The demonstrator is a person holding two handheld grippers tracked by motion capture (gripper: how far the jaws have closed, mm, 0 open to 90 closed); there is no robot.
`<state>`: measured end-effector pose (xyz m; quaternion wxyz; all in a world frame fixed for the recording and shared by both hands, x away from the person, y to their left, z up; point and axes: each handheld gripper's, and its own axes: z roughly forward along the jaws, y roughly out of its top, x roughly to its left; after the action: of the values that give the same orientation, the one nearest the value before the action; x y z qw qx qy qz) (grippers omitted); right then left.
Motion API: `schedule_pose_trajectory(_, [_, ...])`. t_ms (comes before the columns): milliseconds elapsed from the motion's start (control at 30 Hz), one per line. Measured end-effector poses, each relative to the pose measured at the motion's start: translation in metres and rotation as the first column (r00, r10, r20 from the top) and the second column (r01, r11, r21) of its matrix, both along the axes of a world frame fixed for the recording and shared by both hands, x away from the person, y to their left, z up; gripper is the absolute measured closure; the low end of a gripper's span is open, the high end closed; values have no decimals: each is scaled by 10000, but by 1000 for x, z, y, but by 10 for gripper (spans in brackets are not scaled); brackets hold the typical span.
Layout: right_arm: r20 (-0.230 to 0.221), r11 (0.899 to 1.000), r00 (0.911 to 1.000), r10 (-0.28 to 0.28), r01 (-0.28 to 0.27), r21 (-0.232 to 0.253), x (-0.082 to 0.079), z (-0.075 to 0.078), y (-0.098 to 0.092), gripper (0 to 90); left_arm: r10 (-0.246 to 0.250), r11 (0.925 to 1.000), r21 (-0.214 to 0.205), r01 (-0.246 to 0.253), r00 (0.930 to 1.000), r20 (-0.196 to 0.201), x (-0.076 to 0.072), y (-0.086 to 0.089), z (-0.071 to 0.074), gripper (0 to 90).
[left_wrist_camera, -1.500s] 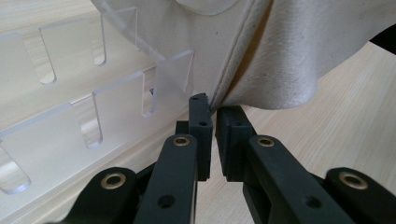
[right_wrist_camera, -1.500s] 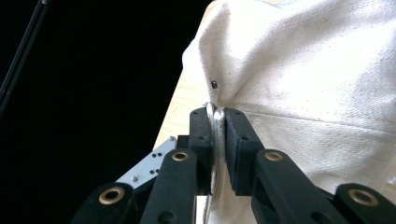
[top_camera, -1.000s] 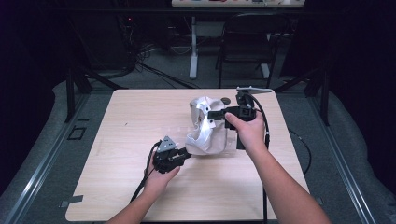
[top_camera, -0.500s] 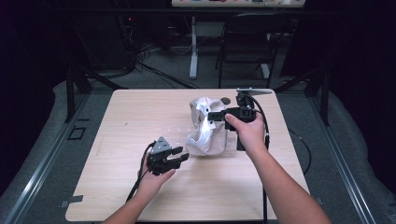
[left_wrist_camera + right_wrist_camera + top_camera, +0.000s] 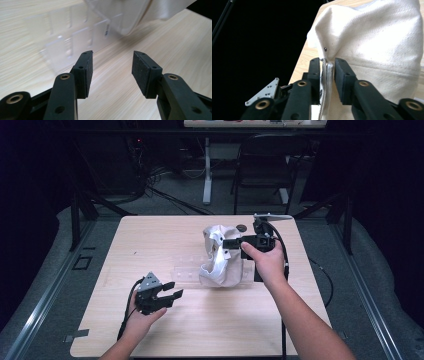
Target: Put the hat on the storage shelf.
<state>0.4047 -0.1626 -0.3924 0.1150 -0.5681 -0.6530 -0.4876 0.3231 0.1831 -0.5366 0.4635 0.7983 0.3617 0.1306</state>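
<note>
Pinched tight on a fold of the white cloth bag [image 5: 382, 50], the right gripper [image 5: 327, 72] holds it upright near the table's [image 5: 150, 235] far right part. Jaws spread wide and holding nothing, the left gripper [image 5: 170, 294] hovers near the front left edge, facing a clear plastic tray [image 5: 72, 35] lying flat just beside the bag.

Loads of bare counter [image 5: 150, 240] on the left side and along the near edge, but a white cloth bag [image 5: 220, 257] and a clear plastic tray [image 5: 187, 274] beside it clog the middle-right.
</note>
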Motion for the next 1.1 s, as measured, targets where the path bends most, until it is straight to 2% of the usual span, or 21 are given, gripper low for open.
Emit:
schedule_pose_trajectory(67, [72, 10000, 10000, 0, 1, -82, 0, 0, 0, 718, 162, 9999, -10, -162, 9999, -42, 0, 12, -2, 517])
schedule_pose_trajectory(233, [286, 9997, 9996, 89, -82, -231, -3, 2, -1, 657, 415, 9991, 79, -415, 9991, -78, 1, 21, -6, 507])
schedule_pose_trajectory(333, [329, 9994, 9993, 192, -182, -304, -5, 3, -2, 639, 451, 9990, 76, -450, 9989, -158, 2, 22, -8, 505])
schedule_pose_trajectory(467, [673, 9988, 9975, 232, -202, -455, -11, 6, -6, 599, 496, 9987, 161, -493, 9985, -238, 4, 22, -10, 503])
schedule_pose_trajectory(567, [854, 9979, 9960, 274, -223, -607, -14, 6, -9, 581, 599, 9982, 70, -597, 9978, -300, 5, 22, -12, 503])
schedule_pose_trajectory(767, [951, 9966, 9950, 307, -232, -790, -19, 5, -17, 574, 611, 9981, 13, -611, 9974, -375, 7, 24, -13, 502])
schedule_pose_trajectory(933, [1205, 9945, 9924, 248, -122, -1041, -26, 2, -27, 566, 638, 9980, -12, -639, 9971, -416, 7, 24, -14, 503])
schedule_pose_trajectory(1100, [1684, 9890, 9857, 99, 151, -1469, -33, -1, -35, 553, 628, 9980, 41, -627, 9972, -398, 7, 24, -14, 503])
